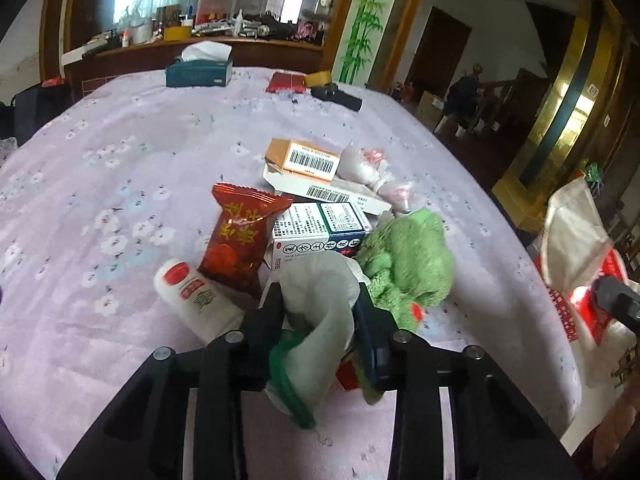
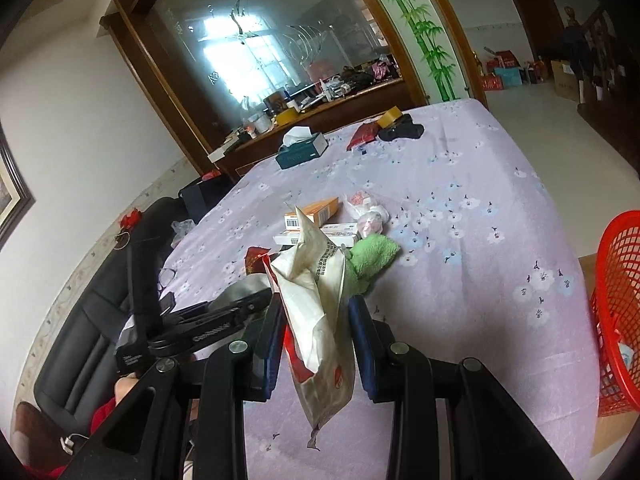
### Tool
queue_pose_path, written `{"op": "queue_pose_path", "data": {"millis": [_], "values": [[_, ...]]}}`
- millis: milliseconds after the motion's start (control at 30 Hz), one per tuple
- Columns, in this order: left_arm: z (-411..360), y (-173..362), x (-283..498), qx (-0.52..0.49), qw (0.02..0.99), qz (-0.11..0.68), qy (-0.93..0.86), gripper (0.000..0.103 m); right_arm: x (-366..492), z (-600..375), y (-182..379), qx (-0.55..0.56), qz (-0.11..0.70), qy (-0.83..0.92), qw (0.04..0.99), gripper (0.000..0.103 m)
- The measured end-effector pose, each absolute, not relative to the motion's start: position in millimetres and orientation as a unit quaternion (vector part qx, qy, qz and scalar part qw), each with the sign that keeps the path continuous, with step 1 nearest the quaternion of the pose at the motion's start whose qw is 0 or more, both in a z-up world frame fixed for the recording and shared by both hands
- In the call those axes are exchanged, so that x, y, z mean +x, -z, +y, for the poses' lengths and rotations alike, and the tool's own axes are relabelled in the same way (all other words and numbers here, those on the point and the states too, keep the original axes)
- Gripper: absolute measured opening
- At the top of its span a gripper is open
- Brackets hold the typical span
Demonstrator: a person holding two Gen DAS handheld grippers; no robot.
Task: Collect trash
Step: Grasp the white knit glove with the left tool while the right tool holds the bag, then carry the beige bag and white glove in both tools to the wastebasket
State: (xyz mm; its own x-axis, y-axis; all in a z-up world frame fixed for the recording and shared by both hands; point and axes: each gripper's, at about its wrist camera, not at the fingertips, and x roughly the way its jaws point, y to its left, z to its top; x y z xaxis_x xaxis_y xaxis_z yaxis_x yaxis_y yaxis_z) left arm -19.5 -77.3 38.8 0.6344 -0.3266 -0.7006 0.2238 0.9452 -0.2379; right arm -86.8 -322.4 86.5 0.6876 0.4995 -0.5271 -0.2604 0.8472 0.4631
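Trash sits heaped in the middle of the worktop [image 1: 120, 152], on its lilac flowered cloth: a red snack packet [image 1: 240, 236], a white bottle [image 1: 196, 296], an orange barcoded box [image 1: 304, 158], a blue-and-white medicine box [image 1: 320, 226], a knotted clear bag [image 1: 366, 164] and a green fuzzy cloth [image 1: 404, 264]. The left claw [image 1: 318, 300] is down at the near edge of the pile, and its fingers are clamped on a crumpled white tissue [image 1: 320, 312] with a green-rimmed scrap under it. Over on the right, the right claw [image 2: 316, 312] grips a torn cream-and-red wrapper bag [image 2: 316, 320], pinched between its blue pads and hanging clear of the cloth. A red mesh basket [image 2: 618, 312] stands just off the worktop's right edge. At the far end lie a teal tissue box [image 1: 199, 72], a roll of tape [image 1: 318, 78] and a dark red packet [image 1: 286, 82].
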Motion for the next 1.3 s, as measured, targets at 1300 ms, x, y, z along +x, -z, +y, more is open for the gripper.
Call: {"op": "queue_pose_path", "data": {"millis": [1300], "values": [[-111.2,-64.9,-122.6,0.029,0.959,0.281,0.031,0.032,-122.3,-308.0,-84.1,0.145,0.326,-0.175,0.918,0.034]]}}
